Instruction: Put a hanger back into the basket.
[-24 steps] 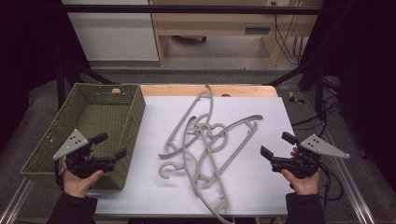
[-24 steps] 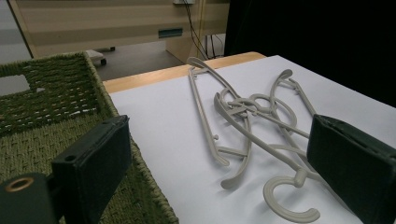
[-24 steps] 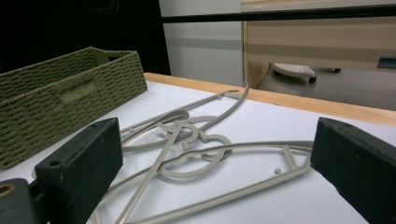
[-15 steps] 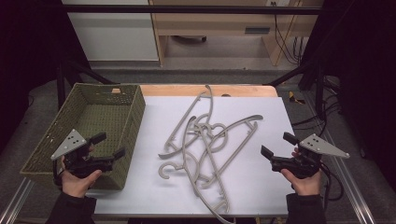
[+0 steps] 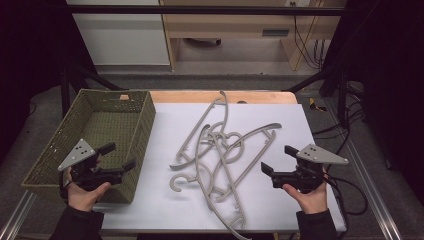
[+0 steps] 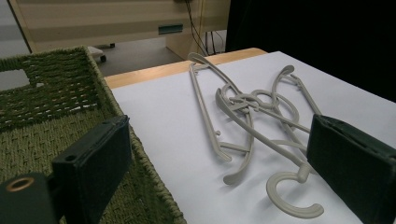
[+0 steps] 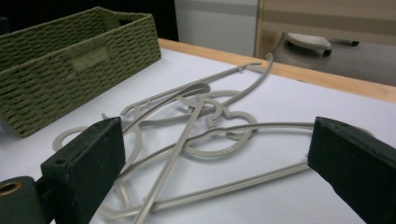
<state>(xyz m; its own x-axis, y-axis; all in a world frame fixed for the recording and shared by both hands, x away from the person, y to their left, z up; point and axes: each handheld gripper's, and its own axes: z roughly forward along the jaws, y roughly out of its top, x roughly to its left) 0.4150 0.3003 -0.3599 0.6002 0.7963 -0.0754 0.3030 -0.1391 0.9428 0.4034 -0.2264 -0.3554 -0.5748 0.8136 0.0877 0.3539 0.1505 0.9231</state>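
I hold my left gripper (image 5: 116, 157) low over the near corner of the green woven basket (image 5: 46, 161), jaws spread wide and gripping nothing. My right gripper (image 5: 278, 159) hangs over the bench's (image 5: 165, 210) right side, jaws equally wide and empty, aimed at the tangle of grey hangers (image 5: 220, 150) lying mid-bench on the white sheet. Against the earlier frames, little has changed: the left gripper sits a touch lower and nearer the basket's front wall, the right is where it was, and the hangers lie undisturbed. The basket holds nothing I can see. I judge the work not yet begun; the nearest hook (image 6: 293, 198) lies just ahead of my left gripper, well apart from it, a likely first pick.
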